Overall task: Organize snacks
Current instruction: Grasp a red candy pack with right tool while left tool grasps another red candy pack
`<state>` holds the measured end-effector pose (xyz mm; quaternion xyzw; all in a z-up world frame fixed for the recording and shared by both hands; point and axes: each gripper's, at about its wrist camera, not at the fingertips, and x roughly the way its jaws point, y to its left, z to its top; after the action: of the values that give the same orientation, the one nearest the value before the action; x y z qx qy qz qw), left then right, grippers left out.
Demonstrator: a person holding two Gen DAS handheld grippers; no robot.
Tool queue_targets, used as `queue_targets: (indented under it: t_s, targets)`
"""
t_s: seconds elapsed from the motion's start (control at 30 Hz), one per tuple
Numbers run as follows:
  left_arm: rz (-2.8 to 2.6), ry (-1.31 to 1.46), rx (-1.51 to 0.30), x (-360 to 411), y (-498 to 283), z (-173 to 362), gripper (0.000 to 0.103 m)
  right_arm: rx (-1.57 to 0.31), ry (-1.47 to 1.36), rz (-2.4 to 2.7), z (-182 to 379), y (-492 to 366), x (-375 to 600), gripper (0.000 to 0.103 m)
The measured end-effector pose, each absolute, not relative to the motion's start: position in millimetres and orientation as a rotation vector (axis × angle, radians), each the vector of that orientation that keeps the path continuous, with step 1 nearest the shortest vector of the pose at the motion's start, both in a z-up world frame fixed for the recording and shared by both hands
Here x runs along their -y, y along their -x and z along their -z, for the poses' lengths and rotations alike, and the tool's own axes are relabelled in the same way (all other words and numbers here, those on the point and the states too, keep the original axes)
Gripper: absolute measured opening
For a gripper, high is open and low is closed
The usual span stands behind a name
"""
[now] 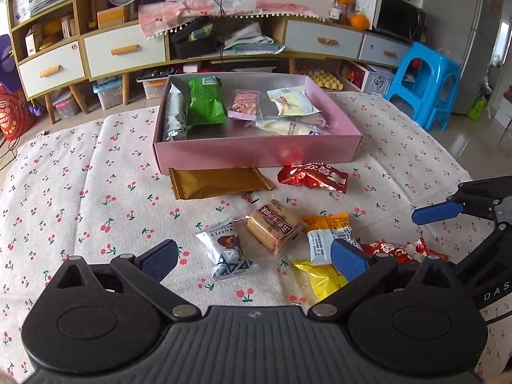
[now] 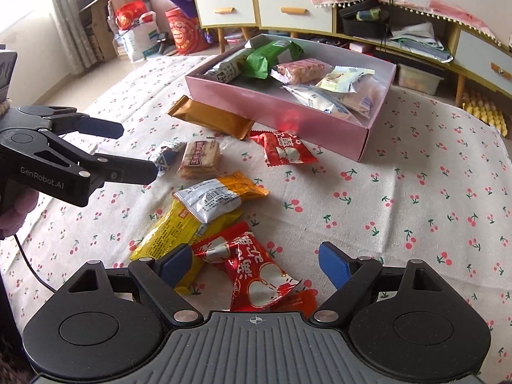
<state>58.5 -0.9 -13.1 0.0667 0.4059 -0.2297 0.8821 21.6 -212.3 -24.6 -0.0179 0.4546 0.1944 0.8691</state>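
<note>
A pink box (image 1: 256, 153) (image 2: 288, 108) on the cherry-print cloth holds several snack packets, among them a green one (image 1: 204, 102) (image 2: 272, 56). Loose snacks lie in front of it: a gold bar (image 1: 217, 180) (image 2: 211, 118), a red packet (image 1: 315, 176) (image 2: 281, 148), a biscuit pack (image 1: 272, 227) (image 2: 200, 158), a silver truffle packet (image 1: 228, 249), a white-and-orange packet (image 1: 326, 240) (image 2: 217, 198), a yellow packet (image 1: 316, 276) (image 2: 169, 233). My left gripper (image 1: 252, 260) (image 2: 137, 150) is open above the truffle and biscuit packs. My right gripper (image 2: 256, 265) is open over a red packet (image 2: 256, 275).
A low cabinet with drawers (image 1: 124, 51) (image 2: 294, 9) stands behind the table. A blue plastic stool (image 1: 425, 83) stands at the right. Bags and boxes crowd the floor at the left (image 2: 182, 32). The cloth-covered table (image 2: 416, 192) stretches right of the snacks.
</note>
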Motion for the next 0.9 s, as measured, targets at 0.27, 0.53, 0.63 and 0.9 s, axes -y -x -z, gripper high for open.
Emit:
queue_targets:
  t_s: [0.27, 0.53, 0.63, 0.9]
  targets:
    - [0.482, -0.138, -0.823, 19.0, -60.0, 11.3, 0.097, -0.974, 0.084, -0.454, 36.1, -24.2, 204.3, 0.043]
    - [0.487, -0.100, -0.820, 44.6, -68.8, 11.9, 0.087, -0.972, 0.084, -0.438, 38.7, -23.7, 210.8, 0.032]
    - [0.449, -0.055, -0.839, 55.5, -76.6, 12.3, 0.084, -0.967, 0.051, -0.369, 34.5, -29.5, 224.6, 0.032]
    - [0.315, 0.131, -0.951, 91.2, -103.2, 19.3, 0.065, -0.970, -0.092, -0.261, 29.6, -45.3, 262.2, 0.032]
